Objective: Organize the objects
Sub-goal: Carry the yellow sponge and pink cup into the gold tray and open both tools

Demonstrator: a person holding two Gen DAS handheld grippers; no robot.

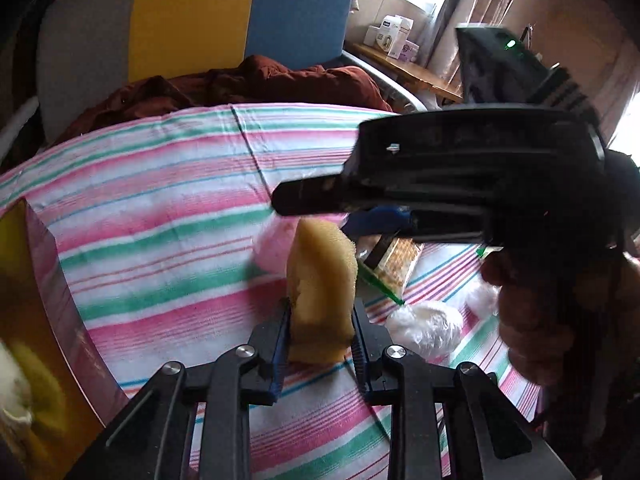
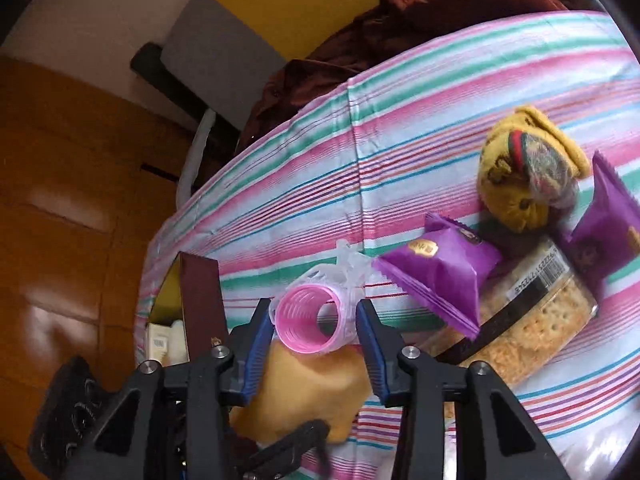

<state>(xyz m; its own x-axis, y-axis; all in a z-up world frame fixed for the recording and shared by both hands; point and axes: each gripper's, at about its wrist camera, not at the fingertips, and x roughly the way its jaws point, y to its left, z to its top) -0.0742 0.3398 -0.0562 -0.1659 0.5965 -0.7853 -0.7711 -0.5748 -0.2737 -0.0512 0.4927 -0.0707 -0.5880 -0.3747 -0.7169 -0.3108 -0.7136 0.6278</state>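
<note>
My left gripper is shut on a yellow sponge and holds it above the striped cloth. The sponge also shows below my right gripper in the right wrist view. My right gripper is shut on a pink spring coil in clear wrap, held above the cloth. In the left wrist view the right gripper's black body crosses above the sponge, with the pink coil blurred behind it. An open box stands at the left edge; it also shows in the right wrist view.
On the cloth to the right lie two purple snack packets, a clear tub of crackers and a yellow knitted toy. White plastic-wrapped items lie near the sponge. A brown garment lies at the far edge. Wooden floor lies left.
</note>
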